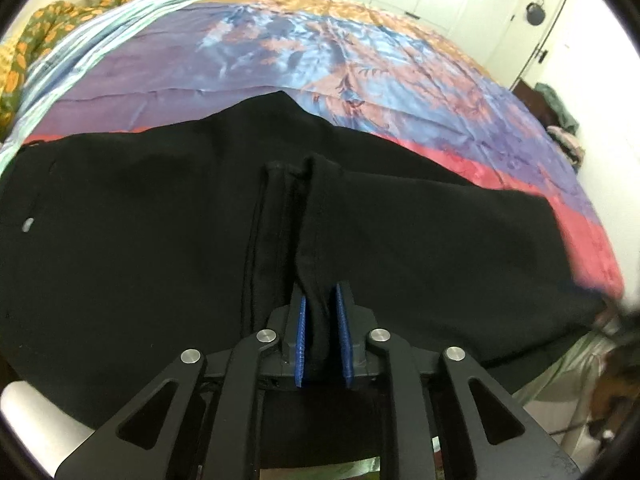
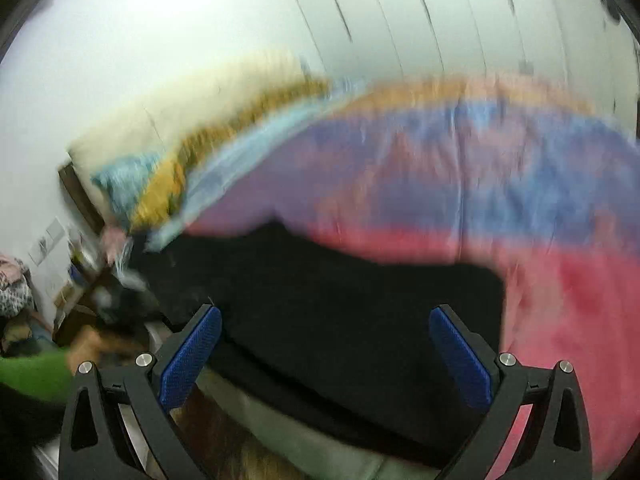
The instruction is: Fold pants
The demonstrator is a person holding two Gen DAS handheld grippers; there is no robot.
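Left gripper (image 1: pixel 320 328) clamped on a raised ridge of the pants (image 1: pixel 140 240), fingers (image 1: pixel 301 340) pinching black cloth, likely to lift that edge for a fold. Right gripper (image 2: pixel 325 354) hovering spread wide over the same pants, gripping nothing, view blurred. One pair of pants, flat on the bed (image 1: pixel 280 48); two grippers.

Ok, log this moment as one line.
left gripper: shut on pants fold | right gripper: open, above pants, nothing held | pants: on bed | fold: not done
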